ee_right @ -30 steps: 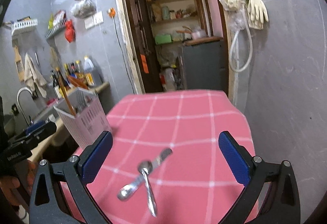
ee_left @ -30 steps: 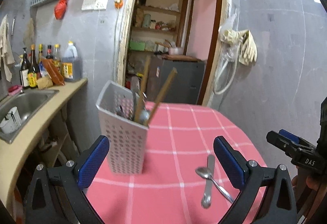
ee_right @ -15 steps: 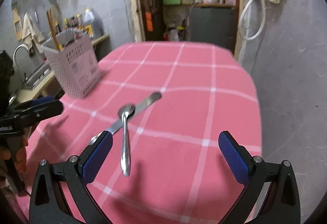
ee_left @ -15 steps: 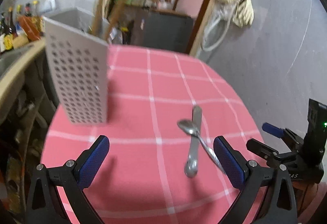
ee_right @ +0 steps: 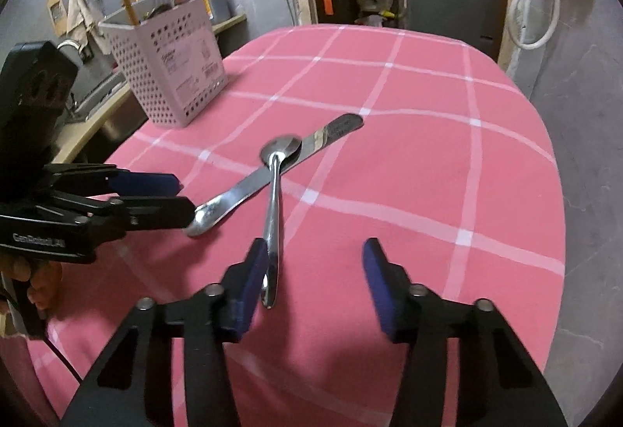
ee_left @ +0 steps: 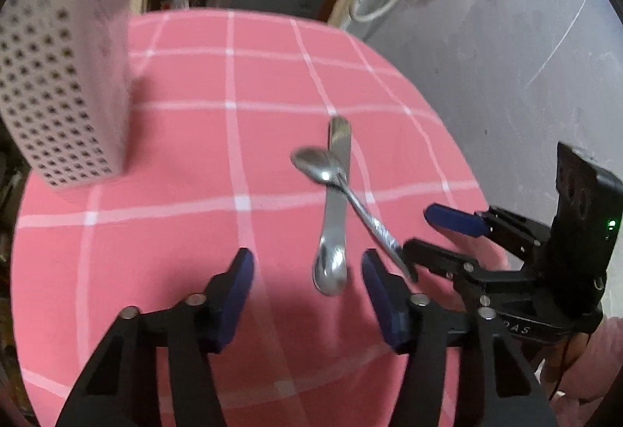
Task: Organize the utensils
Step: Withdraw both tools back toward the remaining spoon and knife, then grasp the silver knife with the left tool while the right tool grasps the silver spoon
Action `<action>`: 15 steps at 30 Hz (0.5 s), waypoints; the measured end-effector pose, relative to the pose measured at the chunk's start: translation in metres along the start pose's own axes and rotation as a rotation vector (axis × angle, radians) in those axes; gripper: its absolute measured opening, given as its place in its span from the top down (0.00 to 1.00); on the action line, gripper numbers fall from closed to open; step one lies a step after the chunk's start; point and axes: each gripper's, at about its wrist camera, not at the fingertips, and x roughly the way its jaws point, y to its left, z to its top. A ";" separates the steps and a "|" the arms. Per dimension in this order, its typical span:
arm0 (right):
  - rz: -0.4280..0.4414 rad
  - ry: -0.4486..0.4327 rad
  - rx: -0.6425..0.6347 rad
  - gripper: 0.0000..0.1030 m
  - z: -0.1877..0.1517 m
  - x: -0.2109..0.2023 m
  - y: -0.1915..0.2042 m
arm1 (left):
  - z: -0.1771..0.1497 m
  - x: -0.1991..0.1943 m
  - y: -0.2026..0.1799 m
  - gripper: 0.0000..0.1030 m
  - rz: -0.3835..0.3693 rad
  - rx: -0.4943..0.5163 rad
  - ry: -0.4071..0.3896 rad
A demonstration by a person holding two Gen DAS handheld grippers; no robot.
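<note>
Right now both sets of tongs hang low over the near part of the worktop [ee_right: 447, 162], and both have just been closing to about half their spread, with nothing yet pressed between the pads. The left tongs [ee_left: 307, 271] have the rounded butt of the knife [ee_left: 335, 217] lying in the gap between the pads, touching neither; the knife's long axis runs straight away from them toward the far edge. The right tongs [ee_right: 313, 263] sit over the handle end of the spoon [ee_right: 274, 201], which lies just inside the left-hand pad, perhaps grazing it; I cannot tell. The spoon's handle runs away from these tongs, its bowl resting across the knife's middle, so the two utensils make a cross. Each hand, then, is nearer its own handle. The perforated utensil basket [ee_right: 171, 69] stands well apart, by the far left corner of the worktop, already holding other utensils.
</note>
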 end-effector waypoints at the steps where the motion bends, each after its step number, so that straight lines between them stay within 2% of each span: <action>1: -0.001 0.005 -0.007 0.62 -0.001 0.001 0.002 | 0.000 0.002 0.000 0.52 0.003 0.002 0.007; 11: 0.013 0.019 -0.057 0.62 0.001 0.000 0.015 | 0.005 0.013 -0.013 0.54 0.065 0.071 0.038; 15: -0.042 0.052 -0.097 0.70 0.000 0.008 0.024 | 0.007 0.016 -0.020 0.54 0.105 0.116 0.060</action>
